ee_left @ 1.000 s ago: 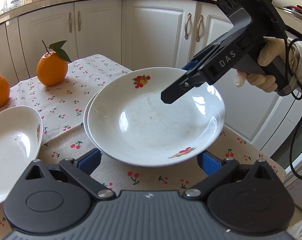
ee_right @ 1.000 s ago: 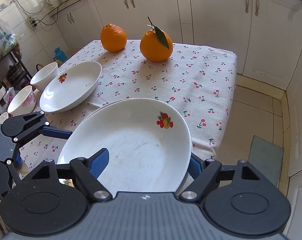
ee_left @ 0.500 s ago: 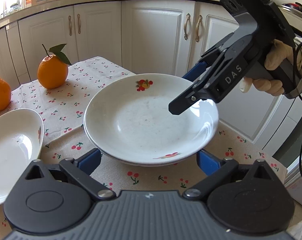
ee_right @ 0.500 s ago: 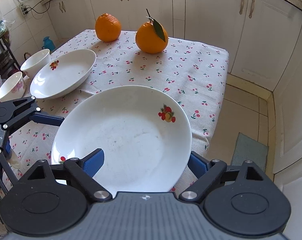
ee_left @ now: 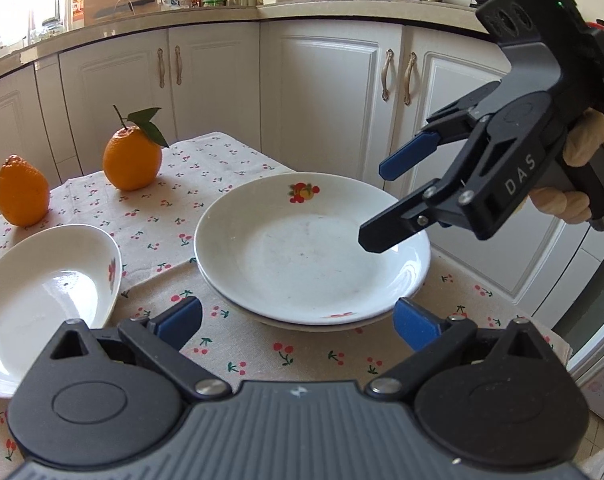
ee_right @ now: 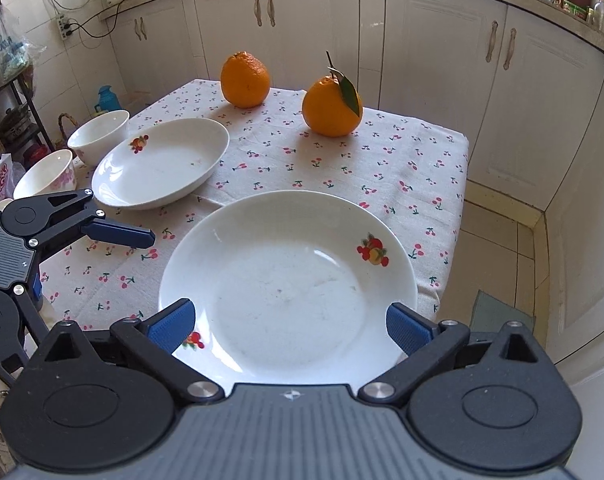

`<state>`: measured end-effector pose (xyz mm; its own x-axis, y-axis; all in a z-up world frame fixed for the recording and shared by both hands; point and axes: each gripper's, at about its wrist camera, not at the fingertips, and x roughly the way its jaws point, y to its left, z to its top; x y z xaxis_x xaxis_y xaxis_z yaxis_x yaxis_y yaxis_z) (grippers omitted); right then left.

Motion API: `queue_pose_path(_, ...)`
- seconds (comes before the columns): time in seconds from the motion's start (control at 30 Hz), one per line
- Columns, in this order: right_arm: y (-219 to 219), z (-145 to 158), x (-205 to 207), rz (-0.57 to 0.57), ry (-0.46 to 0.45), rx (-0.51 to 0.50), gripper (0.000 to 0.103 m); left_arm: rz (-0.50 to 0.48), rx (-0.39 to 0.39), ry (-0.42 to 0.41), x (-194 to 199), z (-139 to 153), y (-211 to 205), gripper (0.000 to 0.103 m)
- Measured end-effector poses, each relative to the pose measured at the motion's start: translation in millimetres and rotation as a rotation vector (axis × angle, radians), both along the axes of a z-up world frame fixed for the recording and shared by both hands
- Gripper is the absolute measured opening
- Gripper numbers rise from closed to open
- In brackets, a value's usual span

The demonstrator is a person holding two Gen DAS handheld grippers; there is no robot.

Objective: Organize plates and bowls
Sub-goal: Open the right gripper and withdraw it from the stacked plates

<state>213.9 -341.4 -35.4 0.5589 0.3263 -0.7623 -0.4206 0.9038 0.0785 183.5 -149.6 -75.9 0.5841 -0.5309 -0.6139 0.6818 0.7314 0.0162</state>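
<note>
Released since the earlier frame, the top plate (ee_left: 309,248) is now nested on a second plate (ee_left: 321,322) at the cloth's (ee_right: 401,168) near edge. Right gripper (ee_left: 385,200) has just been opening — spread wide, empty. Left gripper (ee_left: 298,320) is likewise open. One plate (ee_right: 158,164) lies at ten o'clock.

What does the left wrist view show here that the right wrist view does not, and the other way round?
Only the left wrist view shows the right gripper from outside, jaws open above the top plate, a gloved hand on its handle, and a second plate's rim beneath the top one. Only the right wrist view shows two bowls at the table's left edge and the left gripper from the side. Both show the stacked plate, the single plate, two oranges and the cherry tablecloth.
</note>
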Motion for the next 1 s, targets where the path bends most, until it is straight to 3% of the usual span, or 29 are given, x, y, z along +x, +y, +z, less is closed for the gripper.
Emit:
queue_pose_path(0.13,11.8,4.6,-13.6,-0.006,-0.024,0.038,0.103,0.062,-0.014,-0.040,-7.8,6.5,11.1,0.102)
queue_pose_path(0.33,32.1,9.2,-25.1,0.022,-0.050,0.019,0.103,0.207,-0.023,-0.072,-14.9,9.8,36.2,0.102)
queue_pose_path(0.57,51.5,15.6,-32.9,0.056,-0.073,0.024,0.103,0.421,0.026,-0.001,-6.3,-5.5,70.6,0.102)
queue_pose_path(0.7,58.4,18.9,-36.3,0.070,-0.080,0.027,0.103,0.497,0.037,0.054,0.1,-17.6,86.3,0.102)
queue_pose_path(1.0,62.2,19.2,-35.6,0.079,-0.080,0.018,0.103,0.558,0.059,0.069,10.8,-31.6,90.4,0.102)
